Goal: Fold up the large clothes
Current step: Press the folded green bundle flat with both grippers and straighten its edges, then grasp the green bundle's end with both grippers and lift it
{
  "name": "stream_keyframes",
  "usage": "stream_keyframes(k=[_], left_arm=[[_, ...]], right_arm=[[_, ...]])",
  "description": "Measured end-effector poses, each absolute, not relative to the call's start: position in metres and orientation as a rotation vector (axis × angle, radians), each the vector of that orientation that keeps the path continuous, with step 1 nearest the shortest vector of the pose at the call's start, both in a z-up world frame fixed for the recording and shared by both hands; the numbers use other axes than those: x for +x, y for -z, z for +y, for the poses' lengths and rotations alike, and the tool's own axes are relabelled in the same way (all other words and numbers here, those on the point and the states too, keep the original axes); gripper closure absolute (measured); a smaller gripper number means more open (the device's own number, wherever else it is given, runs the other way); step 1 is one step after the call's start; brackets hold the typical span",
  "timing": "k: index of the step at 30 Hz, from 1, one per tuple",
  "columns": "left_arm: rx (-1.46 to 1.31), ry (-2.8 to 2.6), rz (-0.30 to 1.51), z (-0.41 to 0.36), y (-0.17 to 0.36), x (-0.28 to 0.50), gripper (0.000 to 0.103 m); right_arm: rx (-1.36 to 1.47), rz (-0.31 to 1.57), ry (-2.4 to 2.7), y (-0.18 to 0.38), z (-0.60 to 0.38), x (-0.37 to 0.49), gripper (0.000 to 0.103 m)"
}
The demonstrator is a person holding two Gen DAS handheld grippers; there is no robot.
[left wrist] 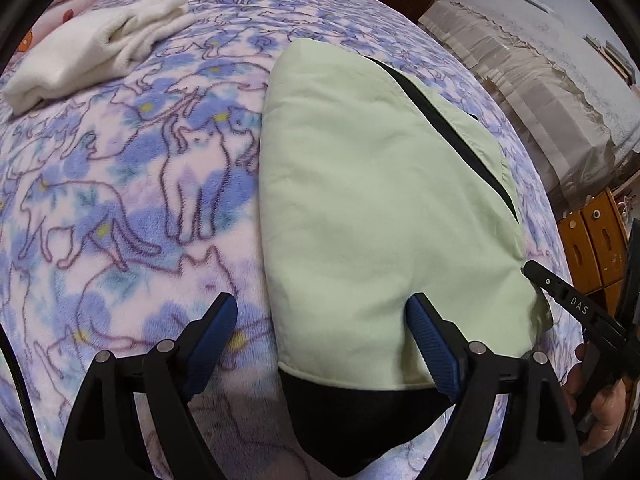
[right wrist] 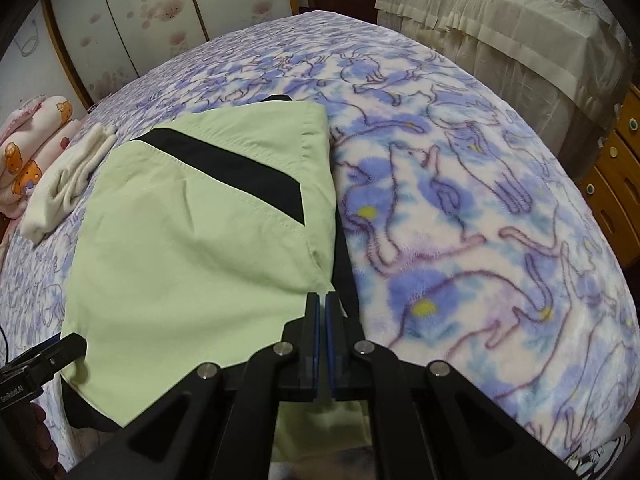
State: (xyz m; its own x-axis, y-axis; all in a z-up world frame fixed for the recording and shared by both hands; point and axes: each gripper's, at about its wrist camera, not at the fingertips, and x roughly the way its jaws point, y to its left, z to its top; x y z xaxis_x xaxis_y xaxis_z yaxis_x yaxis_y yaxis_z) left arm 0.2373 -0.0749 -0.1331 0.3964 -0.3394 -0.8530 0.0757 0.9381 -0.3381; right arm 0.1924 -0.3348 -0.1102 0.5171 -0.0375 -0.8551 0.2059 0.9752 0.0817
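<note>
A light green garment with black trim lies partly folded on the bed; it also shows in the right wrist view. My left gripper is open, its fingers astride the garment's near left edge, holding nothing. My right gripper is shut on the garment's near right edge where green cloth meets the black band. The right gripper's finger shows at the garment's right corner in the left wrist view. The left gripper's finger shows at the garment's near left corner in the right wrist view.
The bed carries a purple cat-print fleece blanket, also in the right wrist view. A folded cream garment lies at the far left. A pink bundle sits by it. A cloth-covered cabinet and wooden drawers stand to the right.
</note>
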Motion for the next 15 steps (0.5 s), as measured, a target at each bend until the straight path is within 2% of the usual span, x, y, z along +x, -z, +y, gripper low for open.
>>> stream_keyframes(k=[11, 14, 15], left_arm=[[-0.242, 0.222, 1.142, -0.064, 0.112, 0.226, 0.018], [-0.233, 0.22, 1.125, -0.058, 0.096, 0.216, 0.017], [-0.231, 0.22, 1.121, -0.057, 0.09, 0.212, 0.017]], right_arm=[[0.205, 1.041, 0.138, 0.088, -0.327, 0.177, 0.1], [0.199, 1.034, 0.128, 0.073, -0.321, 0.165, 0.089], [0.198, 1.032, 0.124, 0.068, -0.319, 0.16, 0.079]])
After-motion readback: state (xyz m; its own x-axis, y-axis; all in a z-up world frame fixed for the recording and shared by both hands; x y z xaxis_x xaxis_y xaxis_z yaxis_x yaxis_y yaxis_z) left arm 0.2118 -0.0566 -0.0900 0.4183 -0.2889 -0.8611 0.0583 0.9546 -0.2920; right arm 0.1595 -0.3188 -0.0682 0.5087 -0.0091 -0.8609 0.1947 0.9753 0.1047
